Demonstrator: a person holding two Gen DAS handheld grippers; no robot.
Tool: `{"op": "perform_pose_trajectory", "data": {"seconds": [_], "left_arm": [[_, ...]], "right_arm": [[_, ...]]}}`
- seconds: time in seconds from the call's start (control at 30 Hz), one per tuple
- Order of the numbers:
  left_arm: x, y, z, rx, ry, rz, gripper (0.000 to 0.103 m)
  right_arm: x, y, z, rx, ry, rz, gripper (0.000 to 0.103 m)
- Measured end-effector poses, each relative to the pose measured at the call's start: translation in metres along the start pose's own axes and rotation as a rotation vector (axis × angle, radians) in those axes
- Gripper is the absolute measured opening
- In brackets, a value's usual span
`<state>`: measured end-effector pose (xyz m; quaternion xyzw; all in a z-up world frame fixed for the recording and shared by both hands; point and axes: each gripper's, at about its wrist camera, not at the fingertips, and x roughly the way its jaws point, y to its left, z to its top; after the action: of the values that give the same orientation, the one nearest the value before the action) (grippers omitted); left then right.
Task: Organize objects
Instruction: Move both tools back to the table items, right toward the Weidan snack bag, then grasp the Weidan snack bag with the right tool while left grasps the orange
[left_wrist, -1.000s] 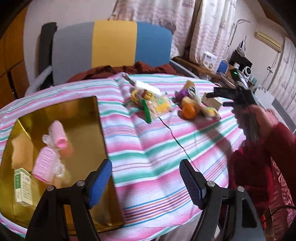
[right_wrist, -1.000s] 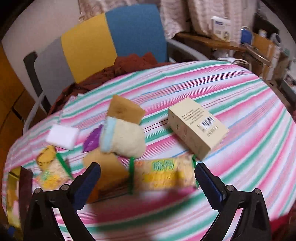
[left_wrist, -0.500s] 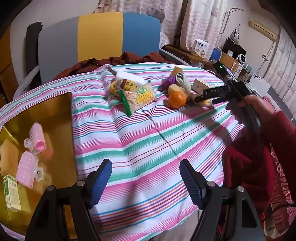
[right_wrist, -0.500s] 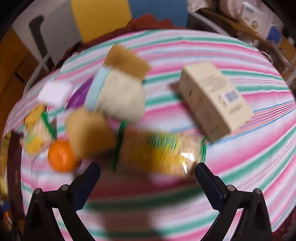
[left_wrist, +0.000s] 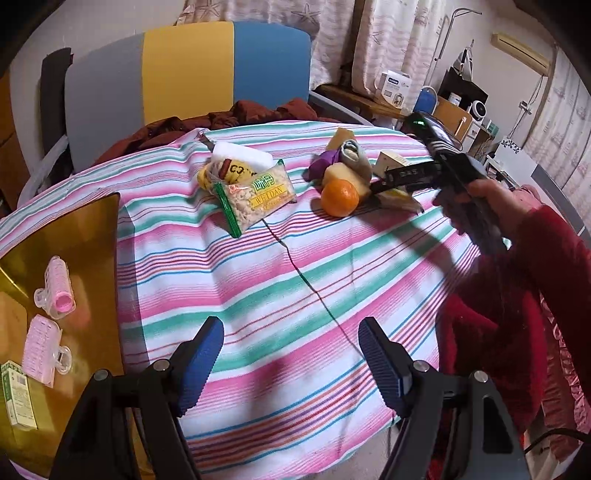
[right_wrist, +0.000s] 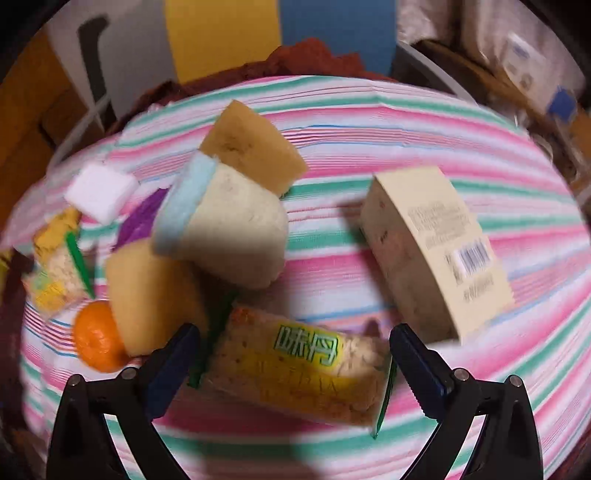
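My right gripper (right_wrist: 293, 363) spread wide, straddling the snack packet (right_wrist: 295, 369), cream box (right_wrist: 436, 251) beyond its right finger, my left gripper (left_wrist: 291, 363) wide, empty over striped cloth (left_wrist: 280, 288)

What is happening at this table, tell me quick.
A person is sorting a pile of items on a striped cloth. The right gripper is open, poised over a snack pack lying beside an orange, sponges and a box. The left gripper is open and empty. Two pink rollers and a small carton lie on the gold tray.

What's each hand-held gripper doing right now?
Left hand-held gripper: open, empty.
Right hand-held gripper: open, straddling the snack packet, not gripping.
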<state>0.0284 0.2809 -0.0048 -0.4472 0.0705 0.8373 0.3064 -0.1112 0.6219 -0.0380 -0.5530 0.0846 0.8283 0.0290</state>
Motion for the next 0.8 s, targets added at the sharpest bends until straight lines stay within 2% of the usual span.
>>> {"op": "perform_pose_trajectory", "data": {"seconds": [0.07, 0.17, 0.27, 0.4, 0.53, 0.57, 0.7, 0.8], "left_arm": [[0.006, -0.001, 0.005, 0.006, 0.003, 0.003, 0.077], [0.018, -0.008, 0.018, 0.022, -0.004, -0.004, 0.077], [0.029, -0.017, 0.029, 0.058, -0.011, 0.010, 0.077], [0.044, -0.031, 0.047, 0.109, -0.027, 0.015, 0.077], [0.061, -0.038, 0.063, 0.120, -0.035, 0.011, 0.077], [0.066, -0.039, 0.067, 0.121, -0.033, 0.006, 0.077], [0.089, -0.042, 0.084, 0.093, -0.020, -0.010, 0.077], [0.106, -0.047, 0.098, 0.095, -0.022, -0.002, 0.077]], "right_arm": [[-0.002, 0.002, -0.008, 0.020, 0.050, 0.012, 0.103], [-0.003, 0.012, -0.026, -0.028, 0.097, -0.010, 0.103], [-0.010, 0.012, -0.030, -0.032, 0.026, -0.024, 0.103], [-0.017, 0.009, -0.019, -0.049, -0.095, -0.050, 0.103], [-0.001, 0.012, -0.018, -0.123, -0.051, -0.066, 0.103], [-0.004, 0.013, -0.019, -0.135, -0.048, -0.062, 0.103], [-0.011, 0.010, -0.027, -0.108, -0.002, 0.071, 0.103], [-0.012, 0.008, -0.020, -0.072, -0.033, 0.093, 0.103]]}}
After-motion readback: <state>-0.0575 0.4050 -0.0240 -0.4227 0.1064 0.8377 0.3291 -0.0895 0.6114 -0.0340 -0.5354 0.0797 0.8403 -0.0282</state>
